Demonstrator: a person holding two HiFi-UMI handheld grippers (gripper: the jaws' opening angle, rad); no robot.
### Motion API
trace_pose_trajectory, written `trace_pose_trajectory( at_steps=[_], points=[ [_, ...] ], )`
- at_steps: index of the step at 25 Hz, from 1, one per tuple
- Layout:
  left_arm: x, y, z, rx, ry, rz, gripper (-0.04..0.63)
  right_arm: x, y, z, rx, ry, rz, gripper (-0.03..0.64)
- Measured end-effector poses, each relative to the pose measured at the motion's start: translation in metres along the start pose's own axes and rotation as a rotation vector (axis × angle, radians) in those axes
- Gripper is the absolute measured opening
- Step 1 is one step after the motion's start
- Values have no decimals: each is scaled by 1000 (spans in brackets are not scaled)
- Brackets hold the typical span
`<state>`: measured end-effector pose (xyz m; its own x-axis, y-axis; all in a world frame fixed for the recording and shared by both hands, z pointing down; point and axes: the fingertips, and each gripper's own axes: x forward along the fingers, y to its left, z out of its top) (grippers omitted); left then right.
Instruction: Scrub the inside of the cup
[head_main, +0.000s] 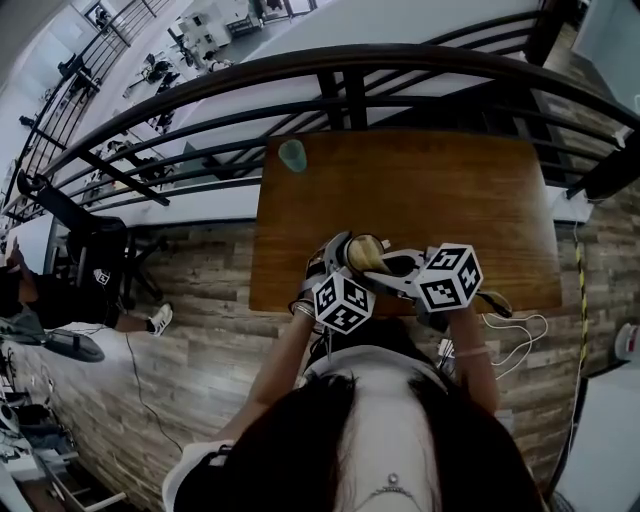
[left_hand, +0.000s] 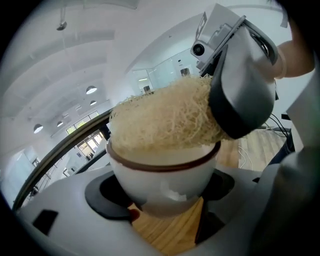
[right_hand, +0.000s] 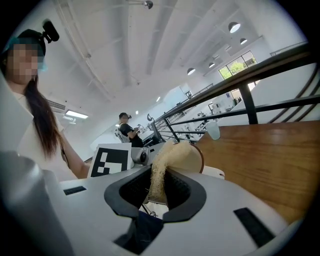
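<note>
In the left gripper view we are seeing our left tongs (left_hand: 165, 195) clamping a white cup (left_hand: 165, 175) with a brown line under its rim, and a pale fibrous loofah (left_hand: 160, 122) is filling its mouth. Only the right gripper view is showing our right tongs (right_hand: 156, 189) pinching that loofah narrowly. The head view alone is placing the cup over the near edge of the wooden surface (head_main: 420, 190).

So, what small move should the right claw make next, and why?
Probably push the loofah deeper and rub it round the wall: the right claw pinches it, yet most of it bulges above the rim of the white cup gripped by the left claw.
</note>
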<state>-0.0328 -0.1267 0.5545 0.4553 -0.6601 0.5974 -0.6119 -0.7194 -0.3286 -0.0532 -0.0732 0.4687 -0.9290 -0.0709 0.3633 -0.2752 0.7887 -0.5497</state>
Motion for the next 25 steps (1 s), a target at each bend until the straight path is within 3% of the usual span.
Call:
trace_pose_trajectory(
  at_steps=[5, 10, 16, 25],
  points=[
    [-3, -2, 2, -14, -8, 6, 407, -1, 3, 2, -9, -22, -13, 84],
    [-5, 3, 7, -97, -16, 14, 407, -4, 8, 12, -4, -86, -2, 84],
    [-6, 7, 12, -140, -24, 30, 407, -12, 5, 27, 22, -180, -8, 84],
    [-6, 14, 12, -234, -29, 50, 407, -36, -20, 42, 69, -303, -92, 84]
  ],
)
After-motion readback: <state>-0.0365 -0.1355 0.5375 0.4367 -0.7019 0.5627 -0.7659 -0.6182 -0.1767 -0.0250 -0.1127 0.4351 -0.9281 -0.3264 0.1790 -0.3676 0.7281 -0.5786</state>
